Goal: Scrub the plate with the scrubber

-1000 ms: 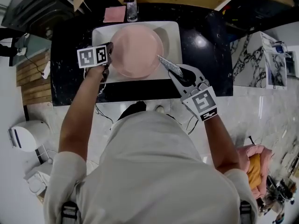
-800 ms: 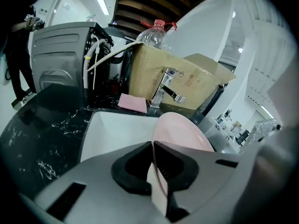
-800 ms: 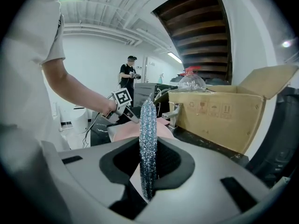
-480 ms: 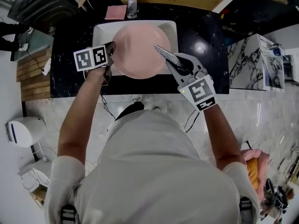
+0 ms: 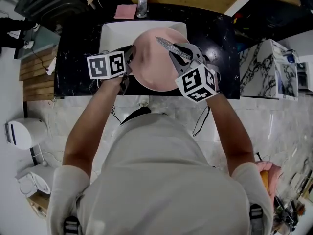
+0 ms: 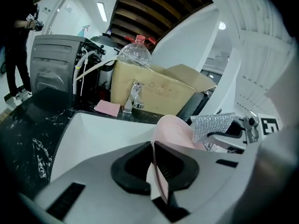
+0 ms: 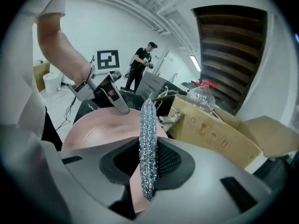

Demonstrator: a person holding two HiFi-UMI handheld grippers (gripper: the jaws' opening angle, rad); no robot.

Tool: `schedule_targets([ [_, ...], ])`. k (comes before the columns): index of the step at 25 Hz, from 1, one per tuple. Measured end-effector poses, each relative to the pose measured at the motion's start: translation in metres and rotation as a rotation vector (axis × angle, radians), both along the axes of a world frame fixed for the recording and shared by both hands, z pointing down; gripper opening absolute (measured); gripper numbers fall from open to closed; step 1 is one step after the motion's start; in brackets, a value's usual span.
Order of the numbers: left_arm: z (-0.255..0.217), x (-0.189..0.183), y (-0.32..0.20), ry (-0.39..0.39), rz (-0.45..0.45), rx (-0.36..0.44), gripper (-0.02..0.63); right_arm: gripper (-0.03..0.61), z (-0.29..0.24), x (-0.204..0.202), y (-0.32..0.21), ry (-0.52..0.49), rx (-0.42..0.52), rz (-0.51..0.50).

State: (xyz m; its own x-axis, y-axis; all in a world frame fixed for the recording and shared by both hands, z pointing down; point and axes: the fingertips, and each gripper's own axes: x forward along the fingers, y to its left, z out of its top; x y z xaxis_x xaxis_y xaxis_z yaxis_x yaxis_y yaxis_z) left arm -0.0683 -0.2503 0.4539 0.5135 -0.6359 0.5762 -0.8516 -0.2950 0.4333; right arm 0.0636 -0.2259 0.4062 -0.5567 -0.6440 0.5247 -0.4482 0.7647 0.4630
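The left gripper [image 6: 154, 167] pinches the pink plate [image 5: 154, 67] by its rim — the jaws have just eased a touch, with the rim between them — and holds it over the white sink [image 5: 112, 33]. The right gripper [image 7: 148, 164] is clamped on the silver scrubber [image 7: 148, 125], which reaches across the plate's face. Beyond stands a tap [image 6: 133, 97].

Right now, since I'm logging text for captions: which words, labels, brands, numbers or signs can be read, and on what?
No text reads clearly.
Symbols printed on the cardboard box: too blurred to read.
Black-and-white square markers on the cubes of the left gripper and right gripper: patterns, no letters.
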Motion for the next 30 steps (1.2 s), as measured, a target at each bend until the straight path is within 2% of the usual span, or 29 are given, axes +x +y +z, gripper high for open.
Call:
schedule_targets([
  [6, -0.006, 0.019, 0.013, 0.023, 0.021, 0.007, 0.023, 0.078, 0.019, -0.011, -0.014, 0.193, 0.088, -0.027],
  [13, -0.012, 0.027, 0.018, 0.078, 0.015, 0.008, 0.032, 0.078, 0.037, -0.021, -0.005, 0.336, 0.153, -0.063],
  [21, -0.013, 0.025, 0.013, 0.097, -0.019, 0.017, 0.034, 0.078, 0.049, -0.041, 0.043, 0.405, 0.174, -0.185],
  [27, -0.016, 0.019, 0.010, 0.109, -0.043, 0.025, 0.035, 0.078, 0.058, -0.049, 0.084, 0.409, 0.112, -0.271],
  [30, -0.015, 0.017, 0.011, 0.103, -0.042, 0.032, 0.034, 0.078, 0.052, -0.045, 0.082, 0.398, 0.114, -0.268],
])
